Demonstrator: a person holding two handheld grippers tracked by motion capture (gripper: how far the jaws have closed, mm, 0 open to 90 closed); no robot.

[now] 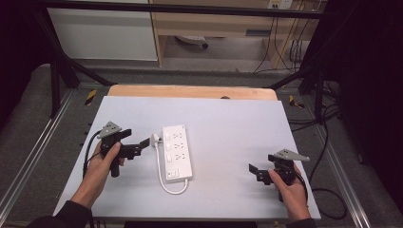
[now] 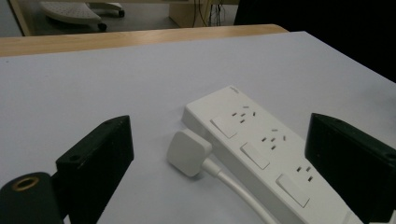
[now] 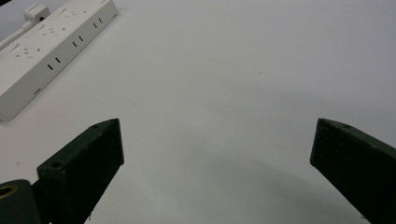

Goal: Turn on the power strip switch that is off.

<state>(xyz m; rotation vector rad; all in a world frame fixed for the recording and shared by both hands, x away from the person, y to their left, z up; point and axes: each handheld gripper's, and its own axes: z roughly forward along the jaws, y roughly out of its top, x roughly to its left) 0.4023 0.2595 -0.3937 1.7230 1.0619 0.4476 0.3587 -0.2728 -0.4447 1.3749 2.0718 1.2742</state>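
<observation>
well apart: power strip (image 1: pixel 177 153), right gripper (image 1: pixel 254 171)

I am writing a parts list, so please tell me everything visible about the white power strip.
The power strip is a long white plastic-looking block with three socket groups, each beside a rocker switch. It lies flat on the pale table. Its white cable loops from the near end to the white plug lying beside it. Nothing grips it.

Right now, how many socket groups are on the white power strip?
3, in a row along the power strip: one at the far end, one in the middle, one toward the near end where the cable leaves.
</observation>
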